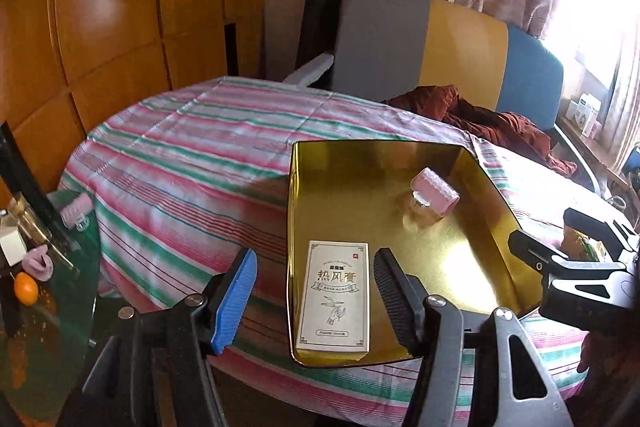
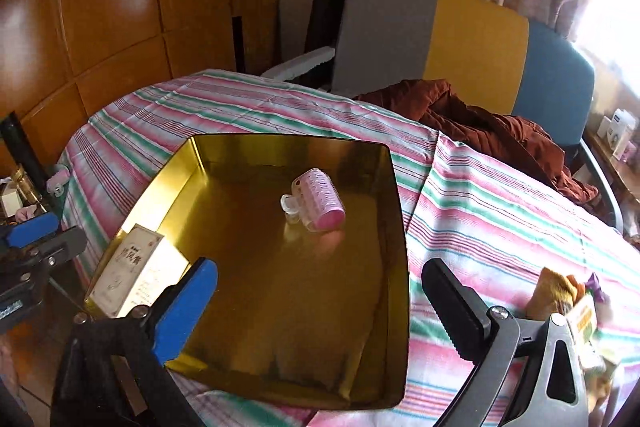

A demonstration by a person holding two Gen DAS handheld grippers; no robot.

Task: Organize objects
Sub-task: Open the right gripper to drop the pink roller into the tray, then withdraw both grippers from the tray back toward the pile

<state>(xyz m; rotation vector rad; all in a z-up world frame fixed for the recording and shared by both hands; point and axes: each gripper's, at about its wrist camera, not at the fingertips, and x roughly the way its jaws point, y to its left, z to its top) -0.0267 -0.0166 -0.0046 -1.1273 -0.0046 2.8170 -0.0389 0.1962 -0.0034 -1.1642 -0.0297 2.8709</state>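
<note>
While both grippers are hanging over the striped tablecloth (image 2: 500, 195), the coming move is turning on what is still lying outside the gold tray (image 2: 394, 227). Two things are already sitting in it: the white box (image 1: 334, 301) is lying flat in the near corner on the left hand's side, its long axis running from 6 to 12 o'clock in the left wrist view, and the pink hair roller (image 2: 318, 205) is resting on its side near the tray's middle, its long axis running roughly from 10 to 4 o'clock in the right wrist view, well apart from the box. The left gripper (image 1: 316, 291) is standing partly open with nothing pressed between its pads; the box is showing in the gap below, but the blue pad is sitting outside the tray wall and neither pad is touching it. The right gripper (image 2: 320, 303) is gaping about as wide as it goes, empty, with the tray floor showing between its fingers. Off the tray, a yellowish packet or cloth (image 2: 560, 293) is lying on the tablecloth at about 3 o'clock from the right gripper, just beside its black finger, and I cannot tell exactly what it is. Judging from that, the right hand is the nearer one for it, while another pink roller (image 1: 78, 211) at the table edge is sitting at 9 o'clock from the left gripper.
</note>
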